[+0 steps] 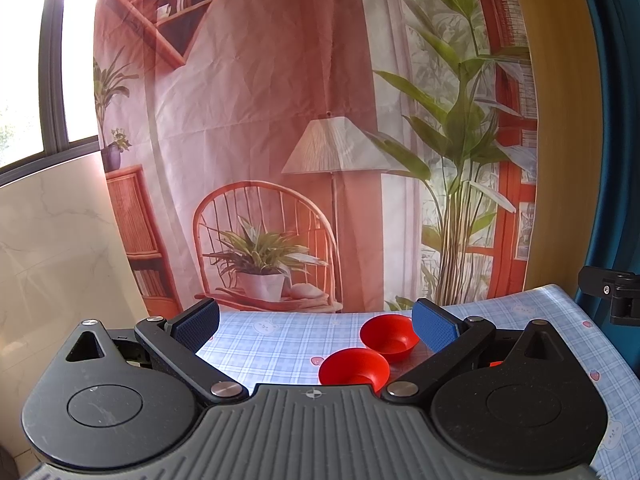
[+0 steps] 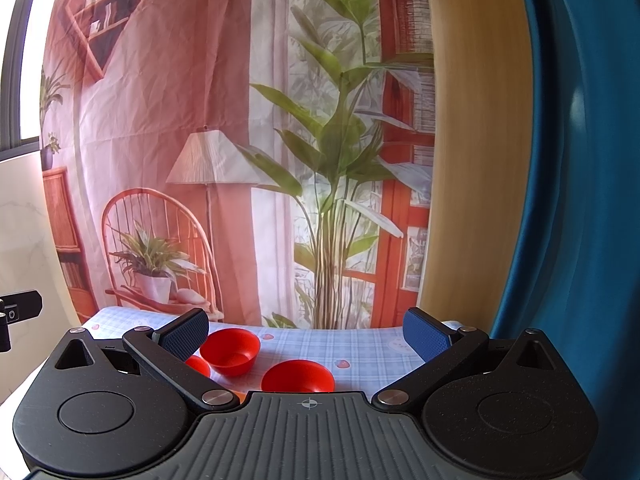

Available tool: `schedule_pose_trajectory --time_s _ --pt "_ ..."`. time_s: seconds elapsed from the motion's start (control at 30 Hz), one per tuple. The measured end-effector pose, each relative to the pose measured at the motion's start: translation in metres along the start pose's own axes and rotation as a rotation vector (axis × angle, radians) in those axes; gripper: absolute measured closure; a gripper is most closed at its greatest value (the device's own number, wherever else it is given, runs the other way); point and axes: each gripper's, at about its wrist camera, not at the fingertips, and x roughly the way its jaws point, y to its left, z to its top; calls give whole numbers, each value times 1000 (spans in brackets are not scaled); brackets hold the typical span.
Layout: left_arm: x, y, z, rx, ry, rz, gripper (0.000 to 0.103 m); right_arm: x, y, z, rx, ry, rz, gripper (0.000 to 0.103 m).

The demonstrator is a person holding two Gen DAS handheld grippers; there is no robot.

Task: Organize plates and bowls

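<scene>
Bowls, red, plastic-looking, sit upright and empty on a table covered with a blue-and-white checked tablecloth [image 1: 280, 340] printed with small bears and strawberries. Left wrist view shows 2 of them: a far bowl [image 1: 389, 337] and a near bowl [image 1: 353, 367], close together, whether touching cannot be told. Near bowl's lower edge is cut off by the gripper body. A sliver of red shows behind the right-hand finger linkage; what it belongs to cannot be told.

Right wrist view shows 3 red items: a far bowl [image 2: 230, 351], a near bowl [image 2: 298, 376] set apart from it to the right, and a third red rim [image 2: 197, 365] mostly hidden behind the left-hand finger. A small orange patch peeks out at the gripper body's edge; unidentifiable.

Left gripper [image 1: 316, 322]: jaws spread wide, blue textured pads [image 1: 432, 326] facing inward, nothing between them. It hangs above the table, clear of both bowls. The far bowl sits just beside the right-hand pad in the picture.

Right gripper [image 2: 306, 330]: jaws likewise spread wide, holding nothing, above the table. The far bowl lies just beside its left-hand pad [image 2: 184, 336].

Behind the table hangs a printed backdrop [image 1: 260, 140] showing a chair, floor lamp, shelves and potted plants. Window [image 1: 24, 80] at far left, marbled wall panel below it. Wooden panel [image 2: 472, 160] and blue curtain [image 2: 580, 200] at right. A black clamp-like fitting [image 1: 612, 292] shows at the right edge of the left view.
</scene>
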Motion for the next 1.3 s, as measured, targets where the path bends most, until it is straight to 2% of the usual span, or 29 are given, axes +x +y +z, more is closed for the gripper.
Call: schedule_pose_trajectory --time_s 0.63,0.8,1.0,1.3 --pt "2 -1 -3 0 7 0 0 5 8 -9 -4 -2 3 0" --pt "9 -4 -8 9 16 9 0 0 3 1 10 -16 25 0" --pt "27 -3 -22 5 52 22 0 25 -10 -25 72 -21 98 0" --pt "60 -2 -64 13 125 45 0 50 2 -76 64 -18 81 0"
